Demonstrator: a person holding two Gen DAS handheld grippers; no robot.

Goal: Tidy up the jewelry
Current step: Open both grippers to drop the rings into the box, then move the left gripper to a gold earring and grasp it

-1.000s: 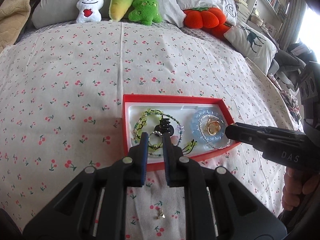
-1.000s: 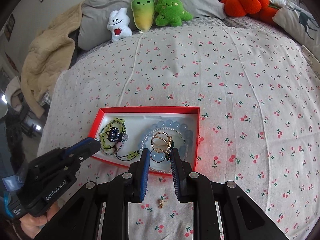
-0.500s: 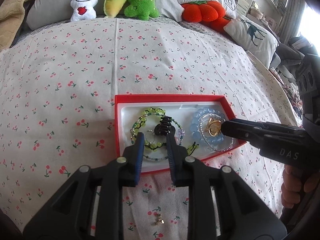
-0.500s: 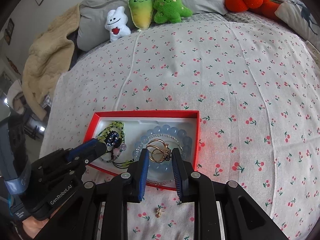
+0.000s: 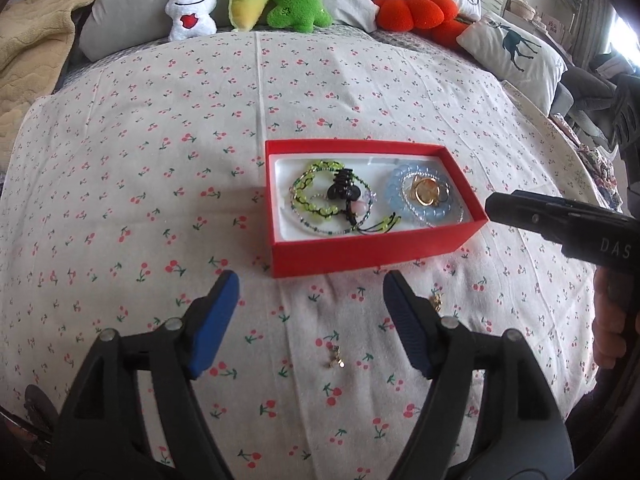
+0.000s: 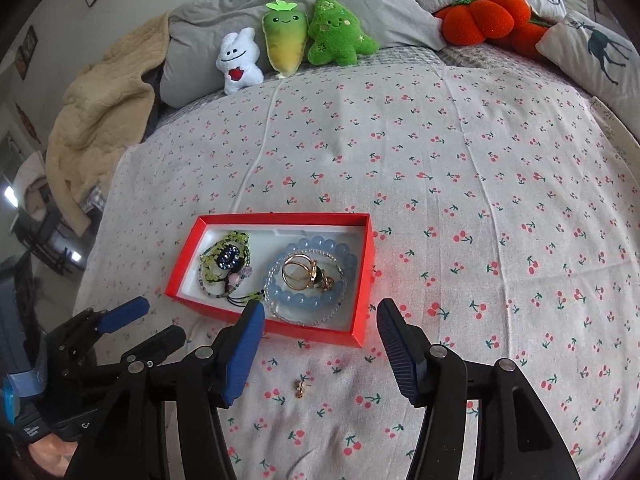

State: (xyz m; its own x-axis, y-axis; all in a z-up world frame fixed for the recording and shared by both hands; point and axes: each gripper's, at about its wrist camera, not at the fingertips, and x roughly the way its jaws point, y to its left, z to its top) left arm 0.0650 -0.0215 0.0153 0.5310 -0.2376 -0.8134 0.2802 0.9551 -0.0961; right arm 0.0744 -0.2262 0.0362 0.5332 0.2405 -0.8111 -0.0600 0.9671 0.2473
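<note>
Resting on the bedspread (image 5: 360, 80), a red box (image 5: 372, 250) is shown holding bracelets (image 5: 426, 200), a gold ring (image 6: 298, 272) and a hair clip (image 5: 342, 188). Both left gripper (image 5: 310, 304) and right gripper (image 6: 320, 334) are held wide open, empty. One earring (image 6: 300, 388) is seen outside the box.

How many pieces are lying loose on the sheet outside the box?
2. One small gold piece lies on the sheet between the open left tongs; a second gold piece peeks out just right of them. More may be hidden underneath.

3 plush toys (image 5: 248, 0) line gray pillows (image 6: 360, 4) beside a beige blanket (image 6: 100, 108).
</note>
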